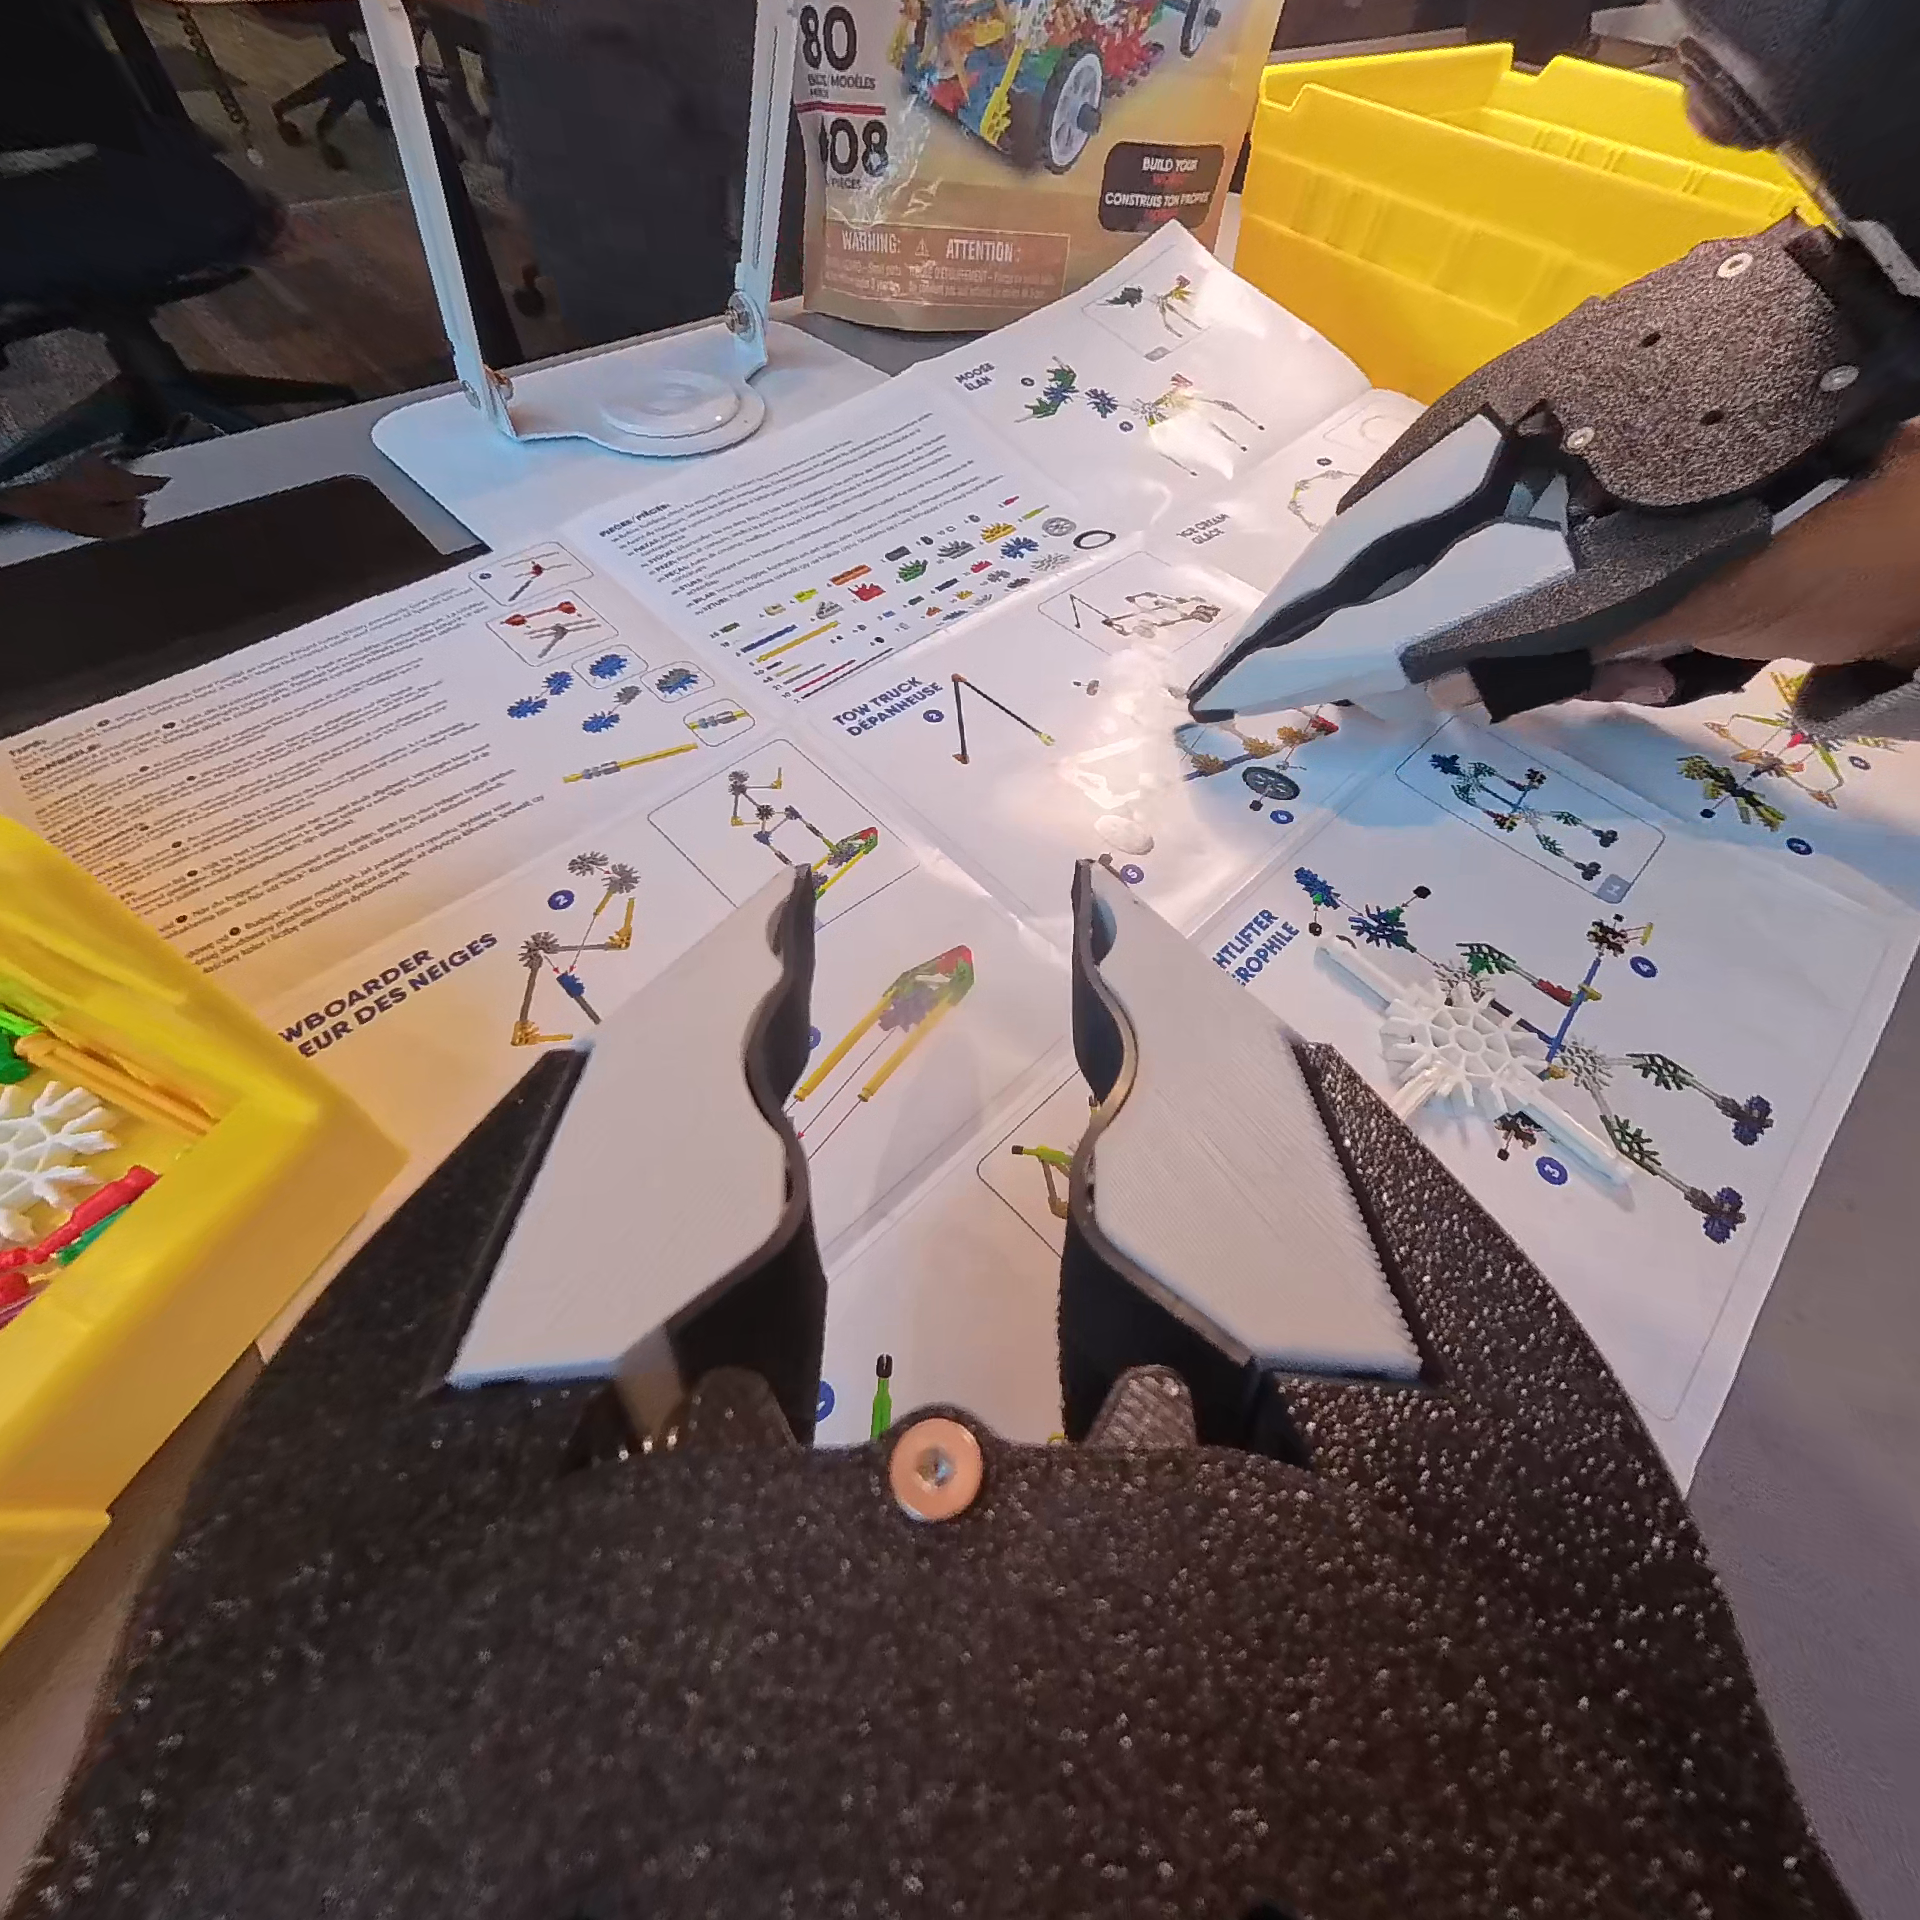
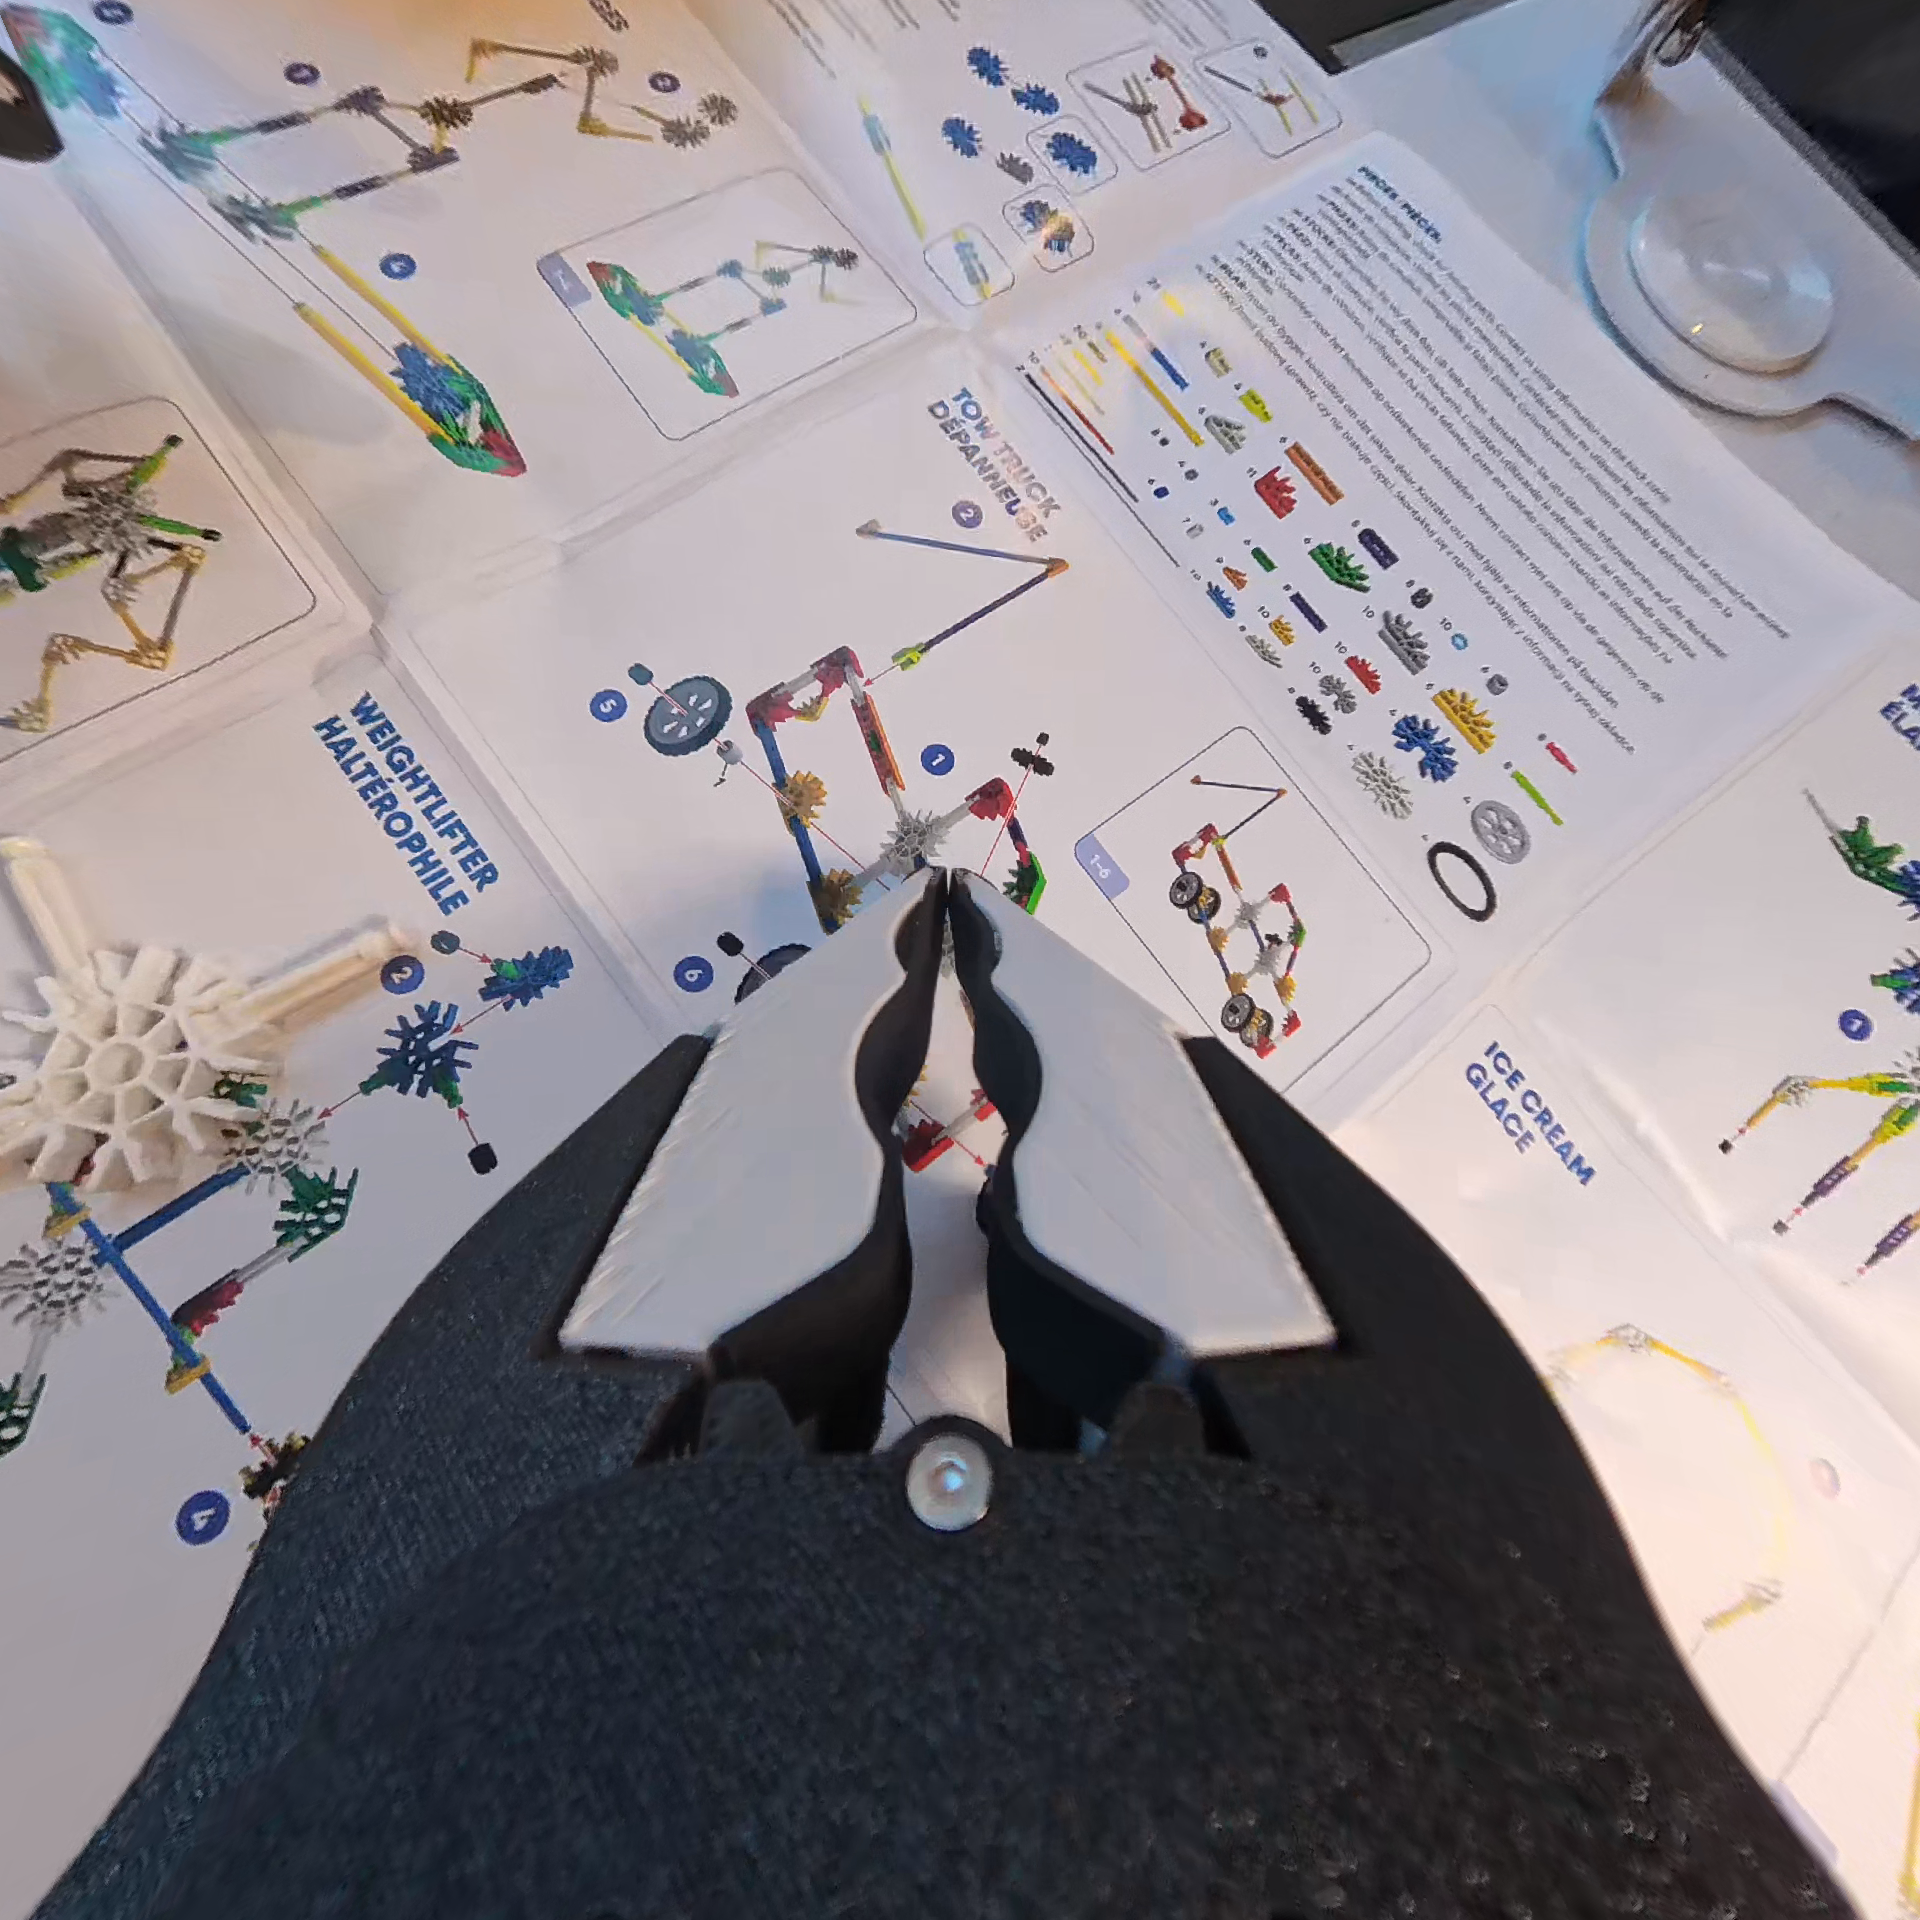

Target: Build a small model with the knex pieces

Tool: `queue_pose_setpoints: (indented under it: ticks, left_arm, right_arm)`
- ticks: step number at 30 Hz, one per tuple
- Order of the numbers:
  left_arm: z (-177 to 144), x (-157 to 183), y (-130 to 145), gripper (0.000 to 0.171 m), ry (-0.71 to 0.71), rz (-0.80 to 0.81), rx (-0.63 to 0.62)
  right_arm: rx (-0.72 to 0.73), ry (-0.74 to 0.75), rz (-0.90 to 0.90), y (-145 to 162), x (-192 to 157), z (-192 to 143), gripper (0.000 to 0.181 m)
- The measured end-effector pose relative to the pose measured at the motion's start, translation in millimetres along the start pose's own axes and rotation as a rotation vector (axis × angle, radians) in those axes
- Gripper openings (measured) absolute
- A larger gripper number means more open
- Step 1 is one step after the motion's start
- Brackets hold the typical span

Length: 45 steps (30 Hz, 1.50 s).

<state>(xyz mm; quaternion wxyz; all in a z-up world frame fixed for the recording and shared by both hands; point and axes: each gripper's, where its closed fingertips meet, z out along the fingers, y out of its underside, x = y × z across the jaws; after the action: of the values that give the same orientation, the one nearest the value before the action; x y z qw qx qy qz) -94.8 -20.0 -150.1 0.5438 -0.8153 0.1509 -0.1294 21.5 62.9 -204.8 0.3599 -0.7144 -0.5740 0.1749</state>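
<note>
A large unfolded instruction sheet (image 1: 935, 727) with coloured building diagrams covers the table; it also fills the right wrist view (image 2: 1039, 644). My left gripper (image 1: 940, 883) is open and empty, held above the sheet's middle. My right gripper (image 2: 948, 878) is shut with nothing between its jaws, its tips down at a printed diagram on the sheet; it shows at the right of the left wrist view (image 1: 1205, 707). A white snowflake-shaped connector with white rods (image 1: 1460, 1044) lies on the sheet to the right of my left gripper, and at the left of the right wrist view (image 2: 125, 1060).
A yellow bin (image 1: 187, 1247) with coloured building pieces stands at the left. Yellow bins (image 1: 1455, 208) stand at the back right. A white stand base (image 1: 623, 426) and a printed toy bag (image 1: 1018, 156) are at the back; the stand base also shows in the right wrist view (image 2: 1725, 301). The left gripper's tips are roughly 15 centimeters from the right gripper's.
</note>
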Motion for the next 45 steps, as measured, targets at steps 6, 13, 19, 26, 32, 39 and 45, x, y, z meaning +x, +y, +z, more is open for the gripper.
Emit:
queue_pose_setpoints:
  ticks: [6, 13, 19, 26, 32, 39, 45]
  left_arm:
    - [0, 1, 0, 0.047, 0.005, 0.0, -0.001]
    - [1, 2, 0, 0.047, 0.001, 0.018, -0.004]
    - [1, 3, 1, 0.047, -0.006, 0.035, -0.01]
    - [2, 4, 2, 0.047, -0.013, 0.045, -0.017]
    - [1, 3, 1, 0.046, -0.018, 0.05, -0.011]
    - [1, 3, 0, 0.046, -0.025, 0.053, -0.006]
    - [0, 1, 0, 0.046, -0.032, 0.044, 0.0]
  right_arm:
    - [-0.025, 0.007, -0.02, 2, -1, 2, 0.0]
    - [0.09, 0.013, 0.025, -8, 1, -9, 0.002]
    - [0.34, 0.061, 0.09, -40, 5, -42, 0.017]
    - [0.432, 0.098, 0.083, -48, 6, -60, 0.028]
    - [0.431, 0.072, 0.13, -45, 4, -55, 0.032]
    - [0.407, 0.096, 0.156, -39, 11, -51, 0.036]
    - [0.396, 0.098, 0.167, -37, 10, -49, 0.037]
